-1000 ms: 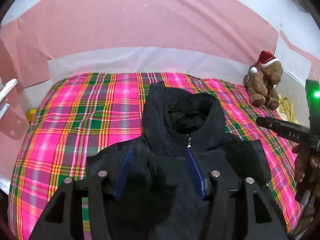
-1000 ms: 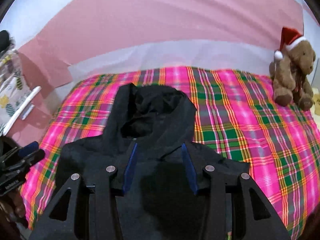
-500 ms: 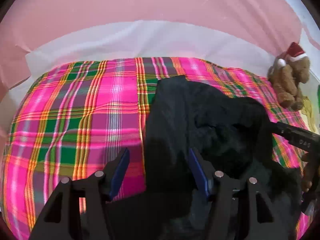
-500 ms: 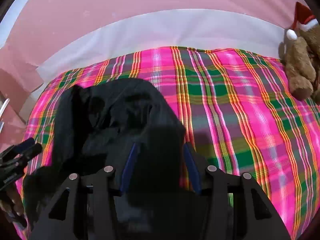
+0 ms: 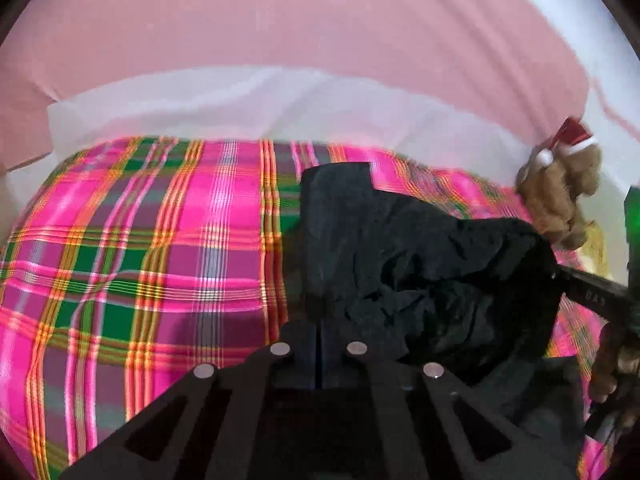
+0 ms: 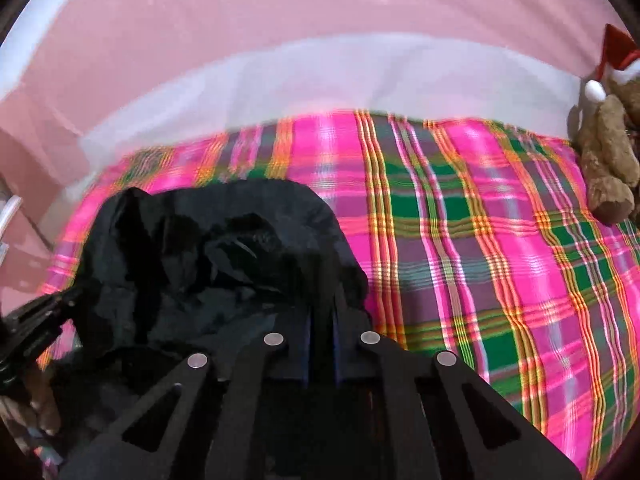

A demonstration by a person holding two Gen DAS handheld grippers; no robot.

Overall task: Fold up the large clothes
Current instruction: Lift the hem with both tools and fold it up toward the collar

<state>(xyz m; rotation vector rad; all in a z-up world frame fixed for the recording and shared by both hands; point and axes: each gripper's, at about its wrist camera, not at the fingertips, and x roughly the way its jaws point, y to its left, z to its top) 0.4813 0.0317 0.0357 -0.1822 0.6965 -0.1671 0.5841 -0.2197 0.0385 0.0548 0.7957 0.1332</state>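
A black hooded jacket [image 5: 420,248] lies crumpled on a pink-and-green plaid bed cover [image 5: 140,260]. My left gripper [image 5: 318,320] is shut, its fingers pinched on the left edge of the jacket's hood area. In the right wrist view the jacket [image 6: 200,240] fills the lower left, and my right gripper [image 6: 321,312] is shut with black fabric between its blue pads at the jacket's right edge. Each gripper shows in the other's view: the right one at the far right [image 5: 592,296], the left one at the far left [image 6: 36,320].
A brown teddy bear [image 6: 608,152] in a red Santa hat sits at the bed's back right corner. A white sheet band [image 5: 280,108] and a pink wall [image 5: 280,20] stand behind the bed. Bare plaid cover [image 6: 480,240] stretches to either side of the jacket.
Both grippers moved forward and down to the sides of the hood. Their jaws went from open to shut on the black fabric, and the hood has bunched up between them.
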